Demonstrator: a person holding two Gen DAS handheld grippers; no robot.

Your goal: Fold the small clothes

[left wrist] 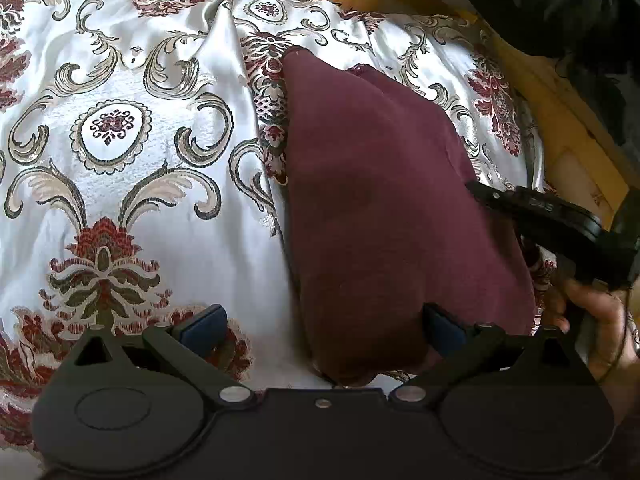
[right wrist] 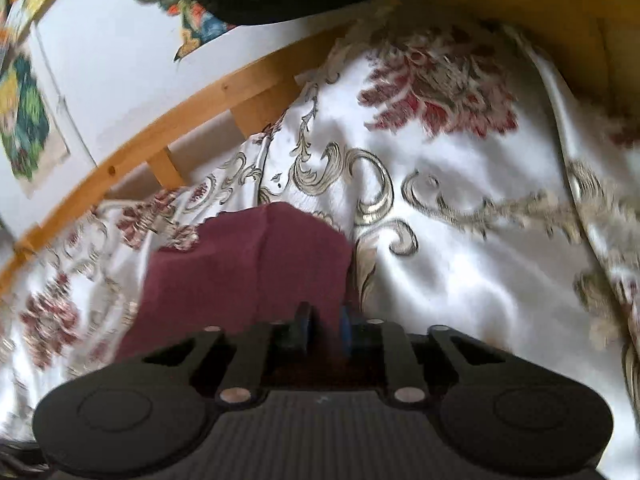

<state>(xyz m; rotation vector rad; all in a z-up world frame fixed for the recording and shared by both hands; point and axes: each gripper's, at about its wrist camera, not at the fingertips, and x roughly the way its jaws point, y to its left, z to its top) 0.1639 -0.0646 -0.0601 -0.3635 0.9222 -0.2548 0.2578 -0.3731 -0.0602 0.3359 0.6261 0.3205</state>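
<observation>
Left wrist view: the left gripper (left wrist: 322,326) stands wide open, its blue pads far apart, low over a maroon garment (left wrist: 384,208) that lies folded on a white bedspread (left wrist: 132,160) with a red floral and scroll pattern. The garment's near corner lies between the pads, the right pad at its edge. At the right, the right gripper (left wrist: 474,190) reaches the garment's side, a hand (left wrist: 592,320) behind it. A wooden frame (left wrist: 560,96) borders the bed.

Right wrist view: the right gripper (right wrist: 324,326) is closed on the maroon garment (right wrist: 248,264), its pads pinching the cloth's edge. The bedspread (right wrist: 460,264) spreads beyond, with the wooden frame (right wrist: 192,120) behind.
</observation>
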